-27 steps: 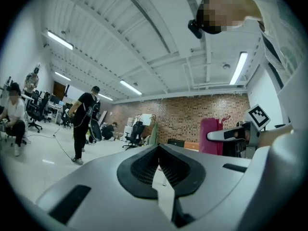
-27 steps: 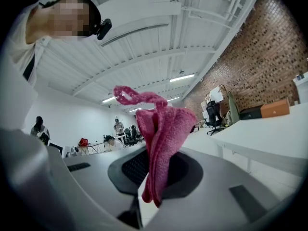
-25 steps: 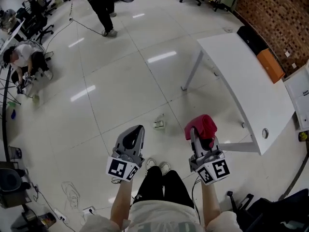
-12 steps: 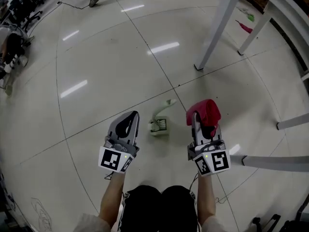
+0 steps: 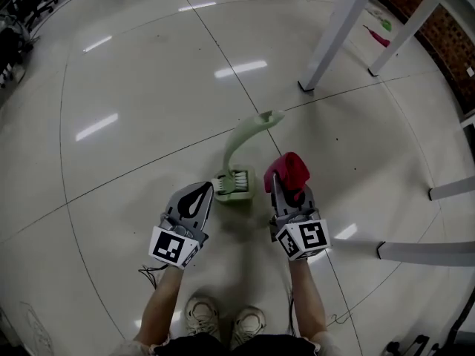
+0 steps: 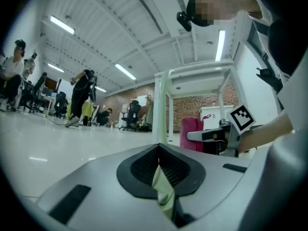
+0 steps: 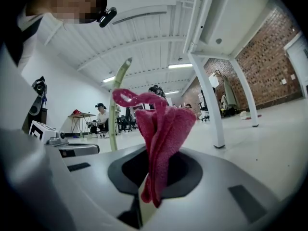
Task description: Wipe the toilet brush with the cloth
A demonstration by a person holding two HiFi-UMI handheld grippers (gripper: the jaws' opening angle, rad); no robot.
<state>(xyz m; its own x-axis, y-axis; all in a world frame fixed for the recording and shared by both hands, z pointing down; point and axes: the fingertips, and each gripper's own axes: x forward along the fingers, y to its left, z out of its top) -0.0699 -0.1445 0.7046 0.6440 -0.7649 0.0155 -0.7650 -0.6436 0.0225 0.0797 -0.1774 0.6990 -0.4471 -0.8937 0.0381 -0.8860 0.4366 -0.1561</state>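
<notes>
A pale green toilet brush (image 5: pixel 236 176) stands on the tiled floor, its bristle head down and its curved handle (image 5: pixel 241 139) rising away from me. It is between my two grippers. My left gripper (image 5: pixel 199 193) is shut and empty, just left of the brush head. My right gripper (image 5: pixel 277 182) is shut on a red cloth (image 5: pixel 289 170), just right of the brush head. In the right gripper view the cloth (image 7: pixel 163 134) sticks up from the jaws, with the brush handle (image 7: pixel 115 107) to its left. In the left gripper view the handle (image 6: pixel 162 105) stands ahead of the closed jaws.
White table legs (image 5: pixel 334 32) stand on the floor at the upper right, with a low white crossbar (image 5: pixel 427 252) at the right. Small red and green items (image 5: pixel 378 34) lie under the table. My shoes (image 5: pixel 223 317) are at the bottom. People and office chairs are far off.
Both grippers have come down close to the floor and now flank the brush head. The brush looks much larger and nearer. The red cloth has stayed in the right gripper.
</notes>
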